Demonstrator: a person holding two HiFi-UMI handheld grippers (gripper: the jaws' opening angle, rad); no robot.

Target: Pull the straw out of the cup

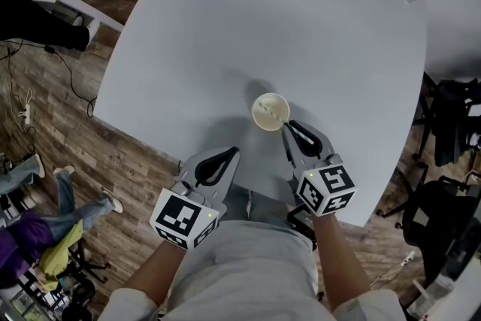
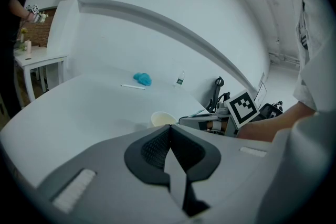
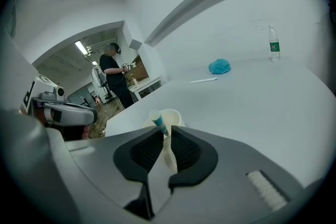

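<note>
Straw (image 3: 159, 121) sits pinched between the tips of the right hand-held gripper (image 3: 167, 129), leaning out of the cup (image 3: 173, 114) just ahead of it on the tabletop (image 3: 252, 97). The left hand-held gripper (image 2: 170, 126) hovers alongside, jaws together, empty.

Left gripper (image 1: 234, 152) and right gripper (image 1: 286, 126) are smooth grey plastic shells with black ribbed pads (image 2: 152, 147); each carries a white cube (image 1: 184, 218) with black square markers; pale grey shirt (image 1: 248, 267).
</note>
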